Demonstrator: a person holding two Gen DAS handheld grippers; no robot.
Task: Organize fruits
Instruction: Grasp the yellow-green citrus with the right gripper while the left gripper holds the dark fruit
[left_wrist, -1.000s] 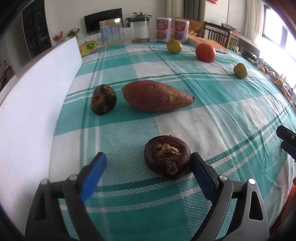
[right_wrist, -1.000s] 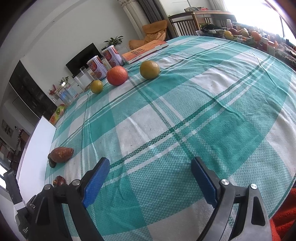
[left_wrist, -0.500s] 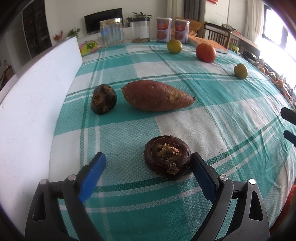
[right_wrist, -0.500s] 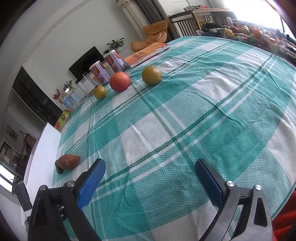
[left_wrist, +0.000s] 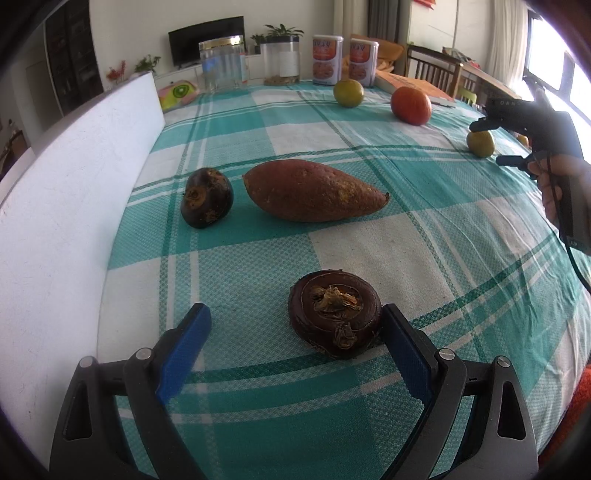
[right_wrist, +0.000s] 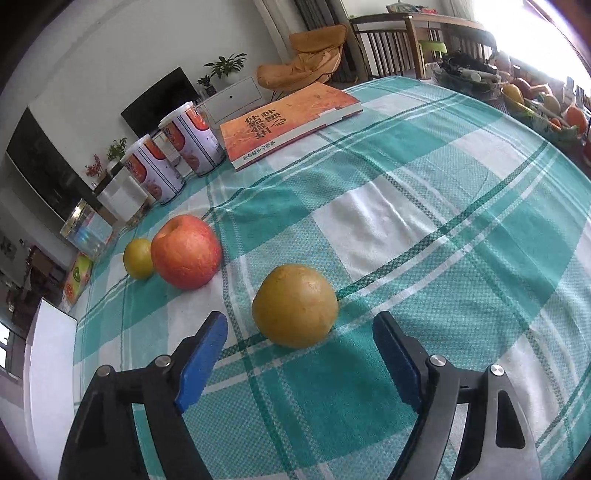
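Note:
My left gripper (left_wrist: 295, 314) stands open low over the checked cloth. A dark brown round fruit (left_wrist: 334, 314) lies between its blue fingers, close against the right one. Beyond it lie a sweet potato (left_wrist: 314, 190) and a second dark fruit (left_wrist: 207, 197). My right gripper (right_wrist: 299, 325) is closing, with a yellow round fruit (right_wrist: 295, 306) between and just ahead of its fingertips; the pads do not touch it. To the left of that fruit sit a red apple (right_wrist: 186, 256) and a small yellow fruit (right_wrist: 138, 258). In the left wrist view a hand (left_wrist: 554, 192) holds that gripper at the far right.
A white board (left_wrist: 74, 184) runs along the table's left side. Two printed cans (right_wrist: 173, 162), an orange book (right_wrist: 288, 118) and a glass jar (left_wrist: 221, 62) stand at the far edge. A basket of fruit (right_wrist: 535, 107) and chairs lie beyond the table.
My right gripper has travelled across the table to the yellow fruit, which now sits between its narrower jaws. It has come into the left wrist view. The left gripper has not moved.

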